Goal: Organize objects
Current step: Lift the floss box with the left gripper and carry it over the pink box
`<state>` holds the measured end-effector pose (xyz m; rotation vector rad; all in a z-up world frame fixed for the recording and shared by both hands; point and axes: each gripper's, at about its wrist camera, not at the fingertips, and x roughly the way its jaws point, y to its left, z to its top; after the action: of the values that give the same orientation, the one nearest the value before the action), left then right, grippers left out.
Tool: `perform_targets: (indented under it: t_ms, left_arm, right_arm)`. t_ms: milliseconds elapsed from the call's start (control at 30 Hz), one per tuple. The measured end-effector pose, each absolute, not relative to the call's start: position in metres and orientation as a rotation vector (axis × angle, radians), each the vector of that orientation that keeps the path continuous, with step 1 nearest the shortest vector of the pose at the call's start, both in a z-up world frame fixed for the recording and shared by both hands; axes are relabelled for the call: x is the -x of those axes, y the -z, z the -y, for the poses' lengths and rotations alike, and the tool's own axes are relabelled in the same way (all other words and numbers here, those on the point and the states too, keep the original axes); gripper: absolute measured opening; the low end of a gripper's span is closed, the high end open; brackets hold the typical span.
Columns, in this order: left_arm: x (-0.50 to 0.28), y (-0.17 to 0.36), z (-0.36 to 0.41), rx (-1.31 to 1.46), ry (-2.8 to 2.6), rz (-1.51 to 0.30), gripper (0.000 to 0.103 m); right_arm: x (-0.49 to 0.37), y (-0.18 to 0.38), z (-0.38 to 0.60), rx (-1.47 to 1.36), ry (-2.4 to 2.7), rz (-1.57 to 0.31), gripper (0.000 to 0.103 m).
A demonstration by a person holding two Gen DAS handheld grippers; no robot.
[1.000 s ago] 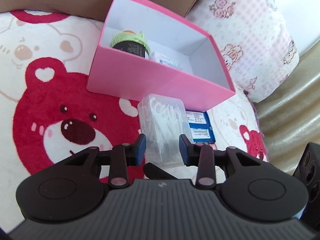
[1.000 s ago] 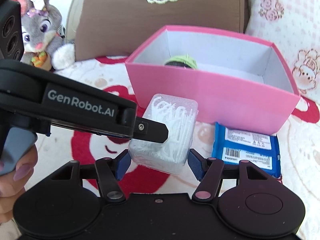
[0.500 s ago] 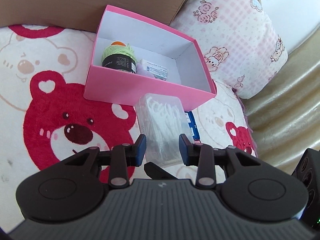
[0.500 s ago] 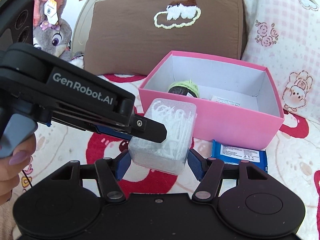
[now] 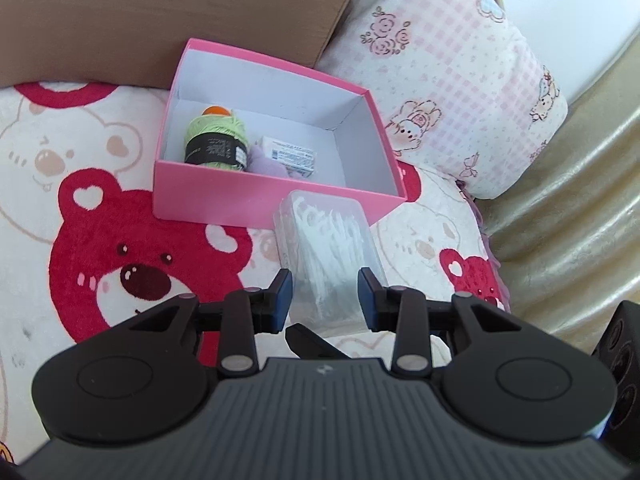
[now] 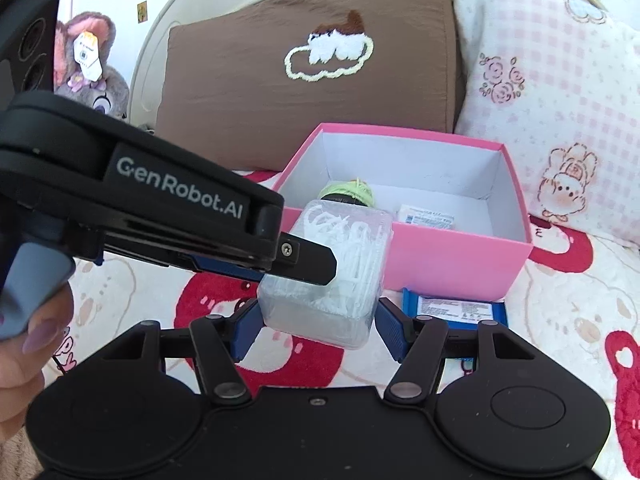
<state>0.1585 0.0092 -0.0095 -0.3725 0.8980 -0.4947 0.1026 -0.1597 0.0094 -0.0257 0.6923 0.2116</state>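
Observation:
A clear plastic box of white floss picks (image 5: 328,256) is held in the air in front of the pink box (image 5: 256,196). My left gripper (image 5: 325,304) is shut on it; in the right wrist view the left gripper's fingers (image 6: 308,256) clamp the floss box (image 6: 340,276). My right gripper (image 6: 316,328) has its pads on either side of the floss box's lower end. The pink box (image 6: 460,256) holds a green yarn ball (image 5: 216,140), a purple item and a small white packet (image 5: 290,154).
A blue packet (image 6: 456,308) lies on the bear-print blanket in front of the pink box. A brown pillow (image 6: 304,76) and a pink checked pillow (image 6: 560,80) stand behind the box. A grey plush rabbit (image 6: 88,64) sits at far left.
Both grippers have risen with the floss box and pulled back, so the pink box looks smaller and its inside shows more.

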Motion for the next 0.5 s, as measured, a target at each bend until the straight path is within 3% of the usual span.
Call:
perform_targets:
  t_ms: [500]
  left_arm:
    - [-0.176,-0.034,0.028,0.325,0.566,-0.831,0.034]
  right_arm:
    - [-0.113,-0.048,0.195,0.048,-0.154,-0.638,0.067]
